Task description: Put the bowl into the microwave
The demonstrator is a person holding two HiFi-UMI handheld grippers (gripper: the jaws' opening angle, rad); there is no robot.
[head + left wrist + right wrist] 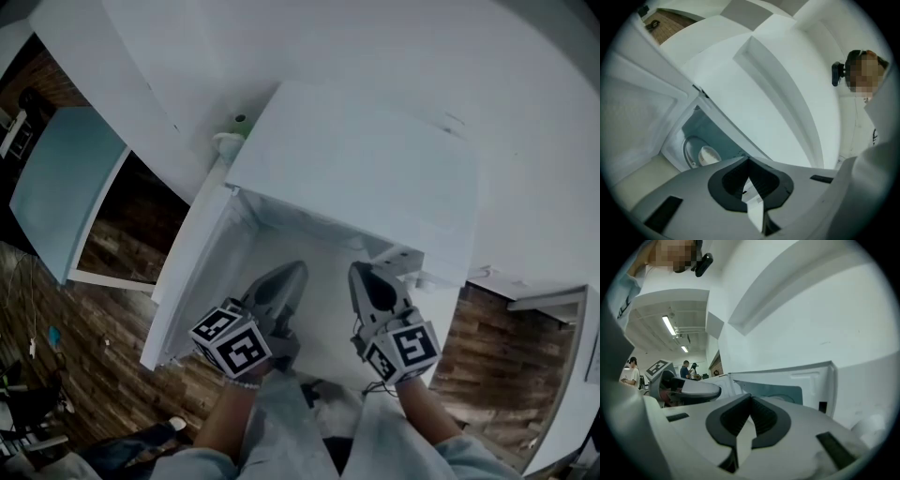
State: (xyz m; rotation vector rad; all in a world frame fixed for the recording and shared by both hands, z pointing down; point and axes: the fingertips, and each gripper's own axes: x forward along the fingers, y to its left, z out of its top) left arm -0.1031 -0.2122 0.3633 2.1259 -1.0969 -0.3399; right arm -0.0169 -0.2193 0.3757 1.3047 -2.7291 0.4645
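Left gripper view: the bowl (708, 154) sits inside the open microwave (711, 132), at ten o'clock from the left claw (749, 161), not touching it. The left claw and the right claw (751, 398) are both closed and empty.

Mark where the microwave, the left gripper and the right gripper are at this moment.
microwave (356, 159): head view, on its white top panel.
left gripper (298, 270): head view, at the closed tips, in front of the open cavity.
right gripper (361, 274): head view, at the closed tips, beside the left one.
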